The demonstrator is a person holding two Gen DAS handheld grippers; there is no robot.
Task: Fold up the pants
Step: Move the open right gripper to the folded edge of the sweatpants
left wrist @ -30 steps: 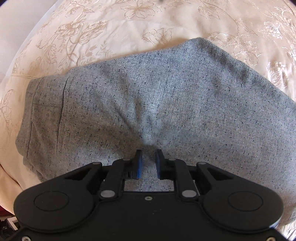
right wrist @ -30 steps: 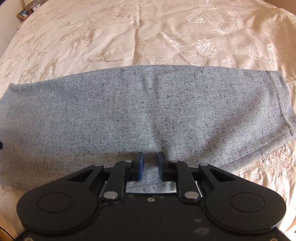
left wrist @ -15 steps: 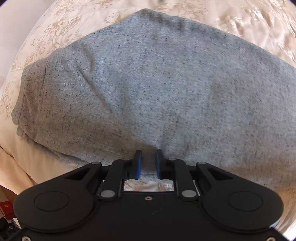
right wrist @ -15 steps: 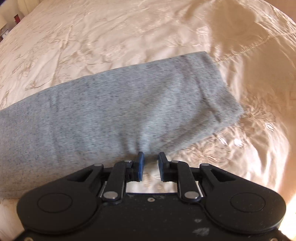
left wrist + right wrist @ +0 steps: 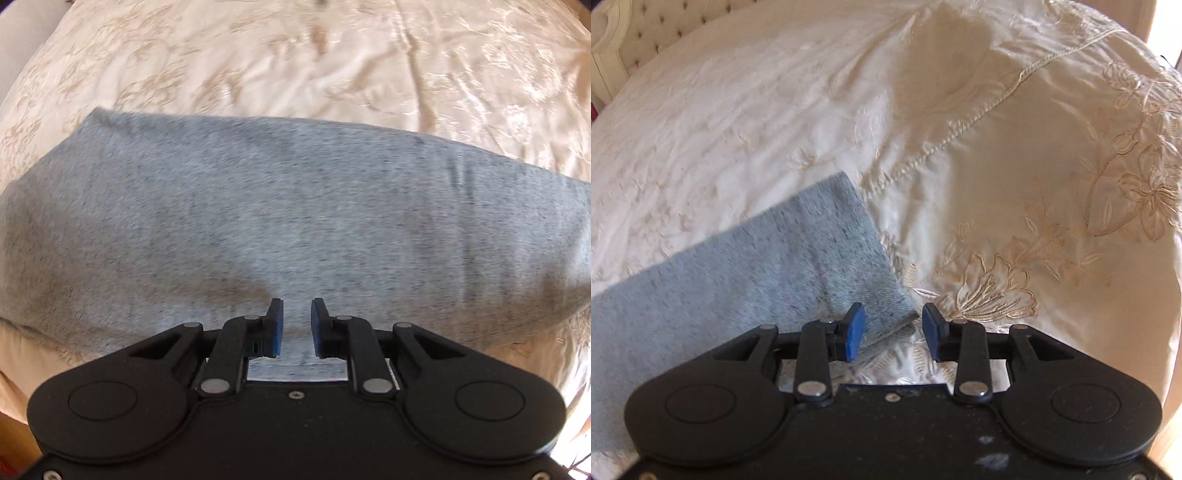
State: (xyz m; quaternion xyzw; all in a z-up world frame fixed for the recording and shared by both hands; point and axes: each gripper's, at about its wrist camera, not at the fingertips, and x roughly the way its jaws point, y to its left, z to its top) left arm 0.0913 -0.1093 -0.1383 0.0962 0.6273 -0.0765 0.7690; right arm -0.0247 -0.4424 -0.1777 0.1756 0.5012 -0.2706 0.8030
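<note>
Grey speckled pants (image 5: 280, 221) lie flat on a cream embroidered bedspread (image 5: 332, 74), filling most of the left wrist view from the left edge to the right edge, w/ bedspread showing beyond the far edge. Left gripper (image 5: 296, 325) sits at the near edge of the fabric; its blue pads (image 5: 275, 328) stand a narrow gap apart w/ grey cloth showing in that gap and under the jaws. The view there is motion-blurred, so can't tell whether it pinches the cloth or just hovers over it. In the right wrist view the pants (image 5: 746, 280) come in from the near left and end at a hemmed leg cuff (image 5: 857, 254), which runs diagonally from far to near. Right gripper (image 5: 893, 332) is open, jaws clearly spread, holding nothing; the cuff's near corner lies just beside its left pad (image 5: 854, 334), and the right pad is over bare bedspread (image 5: 1034, 184). A corded seam (image 5: 979, 114) crosses the bedspread diagonally toward the far right, w/ gold floral embroidery (image 5: 993, 291) just right of the gripper. A tufted headboard (image 5: 639, 37) shows at the far left.
</note>
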